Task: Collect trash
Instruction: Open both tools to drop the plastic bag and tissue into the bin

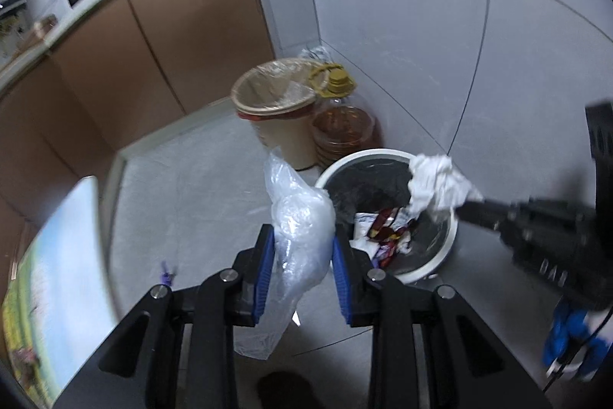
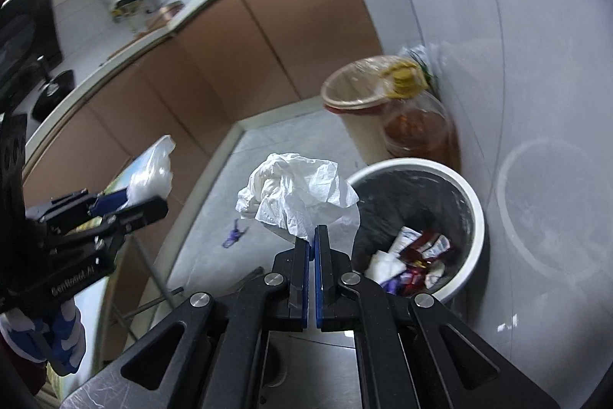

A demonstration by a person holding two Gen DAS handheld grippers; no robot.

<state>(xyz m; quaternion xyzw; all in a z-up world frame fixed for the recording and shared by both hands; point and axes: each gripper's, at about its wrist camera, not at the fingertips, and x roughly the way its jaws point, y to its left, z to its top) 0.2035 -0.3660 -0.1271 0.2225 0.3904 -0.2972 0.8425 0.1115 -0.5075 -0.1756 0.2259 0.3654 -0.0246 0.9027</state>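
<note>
The setting is a kitchen corner with a pale tiled floor point(image 1: 184, 179), grey wall tiles and brown cabinet doors point(image 1: 161, 37) under a counter.

The left gripper point(image 1: 302, 248) has its jaws partly open and closed on a crumpled clear plastic bag point(image 1: 299, 229), which fills the gap between the blue pads point(image 1: 268, 278) and hangs below them. The right gripper point(image 2: 312, 240) has its jaws pressed almost together, pinching the lower edge of a crumpled white tissue point(image 2: 295, 194) that stands above the fingertips.

Just ahead and to the right of both jaw pairs stands a white trash bin point(image 2: 475, 213) with a black liner, containing wrappers point(image 2: 421, 252) and paper. In the left wrist view the tissue is over the bin's far rim.

Beyond the bin are a beige bin point(image 1: 276, 125) with a clear liner and an amber oil jug point(image 1: 345, 125) with a yellow cap. A small purple scrap point(image 2: 233, 236) lies on the floor left of the right jaws.
</note>
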